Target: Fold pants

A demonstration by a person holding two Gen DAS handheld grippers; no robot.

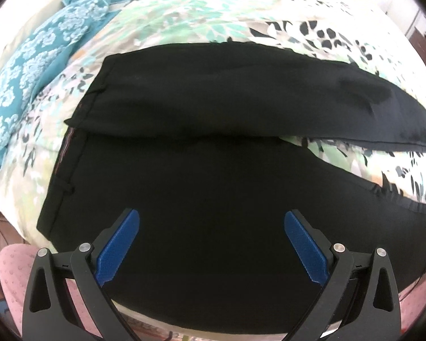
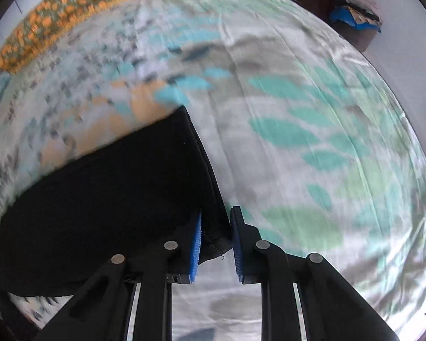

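1. Nearest in the left wrist view: left gripper (image 1: 212, 244), jaws wide apart and empty, poised over the waist end of the pants (image 1: 201, 153), probably ready to pin or take the waistband.
2. Nearest in the right wrist view: right gripper (image 2: 216, 241), jaws nearly together with the hem corner of one leg between the pads; a sliver of gap at the right pad, so a firm clamp cannot be told. Likely placed there to carry that leg over for a fold.
3. Further out: one pair of black pants, spread on the patterned bedsheet (image 1: 184, 8), waistband to the left, two legs running right with a wedge of sheet between them; upper leg partly lapped over the lower half.
4. Count: two grippers, four blue pads, one garment.
5. Farthest: one teal floral cloth (image 1: 28, 65) at the bed's left edge, one orange-patterned pillow (image 2: 65, 14), and a pile of clothes (image 2: 355, 11) beyond the bed.
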